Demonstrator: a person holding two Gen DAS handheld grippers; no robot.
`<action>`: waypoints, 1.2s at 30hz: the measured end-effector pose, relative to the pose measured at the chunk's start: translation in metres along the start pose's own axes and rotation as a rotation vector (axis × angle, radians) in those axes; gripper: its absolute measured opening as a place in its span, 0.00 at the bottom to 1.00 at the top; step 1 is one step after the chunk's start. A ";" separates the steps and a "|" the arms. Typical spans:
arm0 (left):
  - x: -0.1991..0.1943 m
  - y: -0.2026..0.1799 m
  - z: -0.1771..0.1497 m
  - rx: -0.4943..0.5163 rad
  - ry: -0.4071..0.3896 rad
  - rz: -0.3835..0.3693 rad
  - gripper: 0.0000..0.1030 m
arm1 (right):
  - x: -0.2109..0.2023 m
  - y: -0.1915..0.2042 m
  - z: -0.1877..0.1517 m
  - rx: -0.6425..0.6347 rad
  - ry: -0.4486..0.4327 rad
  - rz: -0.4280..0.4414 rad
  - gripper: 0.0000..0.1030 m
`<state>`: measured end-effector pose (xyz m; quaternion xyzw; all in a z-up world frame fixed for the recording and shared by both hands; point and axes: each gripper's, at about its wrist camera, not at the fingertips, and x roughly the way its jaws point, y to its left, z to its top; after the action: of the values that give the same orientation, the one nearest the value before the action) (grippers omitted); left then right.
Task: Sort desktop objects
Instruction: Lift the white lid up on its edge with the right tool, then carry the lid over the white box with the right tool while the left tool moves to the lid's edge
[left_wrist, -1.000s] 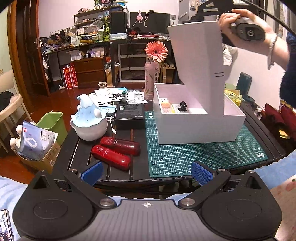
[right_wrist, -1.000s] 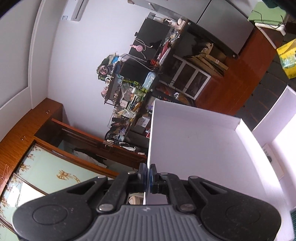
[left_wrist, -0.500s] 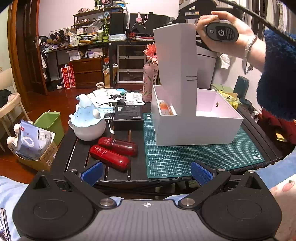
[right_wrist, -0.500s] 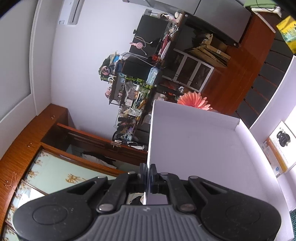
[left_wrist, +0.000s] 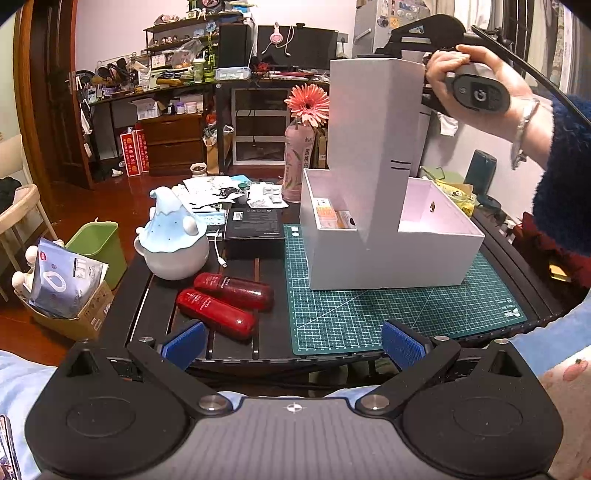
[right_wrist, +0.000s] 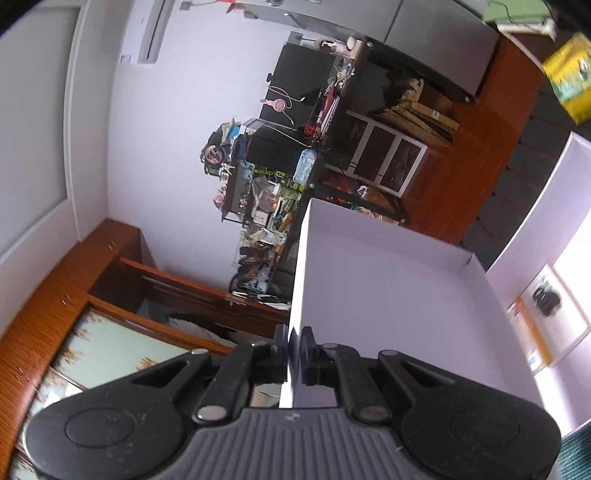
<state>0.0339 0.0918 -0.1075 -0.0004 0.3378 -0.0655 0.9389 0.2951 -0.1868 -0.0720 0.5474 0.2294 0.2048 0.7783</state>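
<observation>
A white open box (left_wrist: 436, 254) stands on the green cutting mat (left_wrist: 369, 314). My right gripper (right_wrist: 294, 341) is shut on the rim of the white box lid (right_wrist: 388, 314), which hangs on edge over the box; the lid (left_wrist: 373, 147) also shows in the left wrist view, its lower end over the box's left half. My left gripper (left_wrist: 293, 341) is open and empty, held back at the table's near edge. Two red tubes (left_wrist: 225, 299) lie left of the mat. A blue-white ceramic pot (left_wrist: 173, 236) and a black box (left_wrist: 255, 236) sit behind them.
A pink bottle with a flower (left_wrist: 299, 166) stands behind the white box. Papers (left_wrist: 214, 195) lie at the table's far side. A green bin (left_wrist: 99, 247) and a carton with a bag (left_wrist: 62, 291) stand on the floor left. A yellow packet (left_wrist: 458, 195) lies right.
The lid has swung in my right gripper and shifted sideways over the box, first left then slightly back right. My left gripper has not moved.
</observation>
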 end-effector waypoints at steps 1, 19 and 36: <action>0.000 0.000 0.000 -0.001 0.000 0.004 1.00 | -0.001 0.002 0.002 -0.013 0.004 -0.007 0.06; 0.010 -0.039 0.035 0.097 -0.250 0.127 1.00 | -0.004 0.042 0.018 -0.190 0.077 -0.135 0.10; 0.046 -0.019 0.072 -0.112 -0.373 -0.130 1.00 | -0.005 0.045 0.022 -0.207 0.092 -0.171 0.11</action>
<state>0.1123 0.0646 -0.0807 -0.0864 0.1605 -0.1060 0.9775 0.3013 -0.1923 -0.0225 0.4326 0.2883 0.1853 0.8339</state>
